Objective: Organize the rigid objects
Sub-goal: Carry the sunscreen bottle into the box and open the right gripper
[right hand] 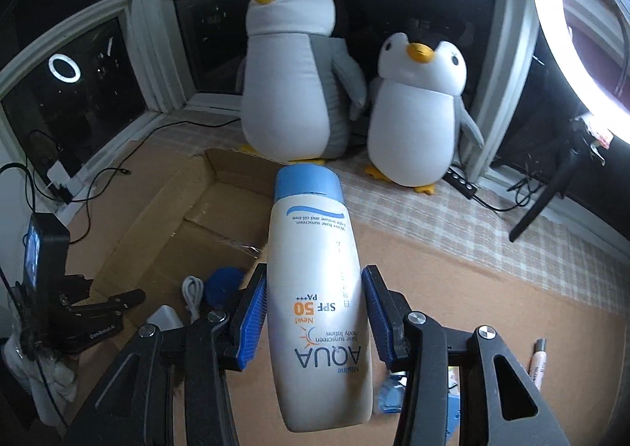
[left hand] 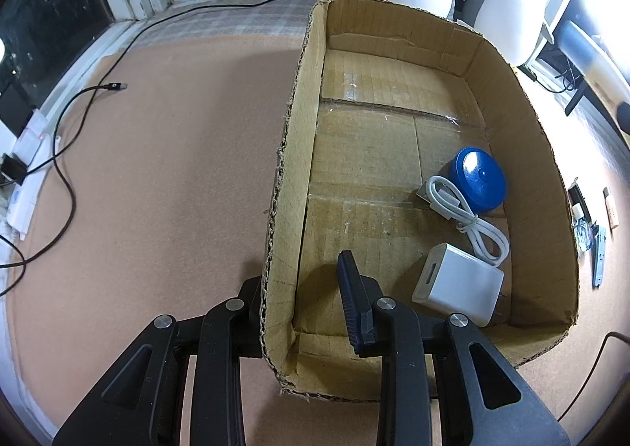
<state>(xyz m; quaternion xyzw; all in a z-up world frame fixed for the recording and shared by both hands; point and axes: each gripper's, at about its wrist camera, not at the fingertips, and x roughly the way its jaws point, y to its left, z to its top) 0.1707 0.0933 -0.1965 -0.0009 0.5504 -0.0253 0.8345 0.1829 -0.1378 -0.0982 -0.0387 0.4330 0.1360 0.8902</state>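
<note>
I had the right gripper (right hand: pixel 313 310) clenched on a white plastic sunscreen bottle (right hand: pixel 315 288) with a light-blue cap, blue pads pressing its sides around mid-body. Bottle pointed away from the camera, cap far end, tilted slightly; label read upside down: "AQUA", "SPF 50", "New!" in orange, a small sun graphic, a blue wave stripe under the cap. It was lifted clear of the brown cork-like mat (right hand: pixel 492 296), just right of the open brown cardboard box (right hand: pixel 165 210).

My left gripper (left hand: pixel 303 300) was clamped shut on the box's left wall (left hand: pixel 291 178) near the front corner, one finger outside, the blue-padded finger (left hand: pixel 352 304) inside.

Inside the box, toward the right wall: round blue lidded container (left hand: pixel 478 180), coiled white cable (left hand: pixel 468 217) touching it in front, white square charger block (left hand: pixel 458 288) nearest me. Rest of the box floor was bare cardboard with clear tape.

Behind the box two grey-and-white plush penguins (right hand: pixel 293 64) stood by the dark window. Black cable (left hand: pixel 90 91) lay on the mat to the left. Bright ring light (right hand: pixel 582 21) at upper right. On the mat at the right: pink-and-white tube (right hand: pixel 537 361), and a small blue item partly hidden under my right gripper, couldn't tell what
</note>
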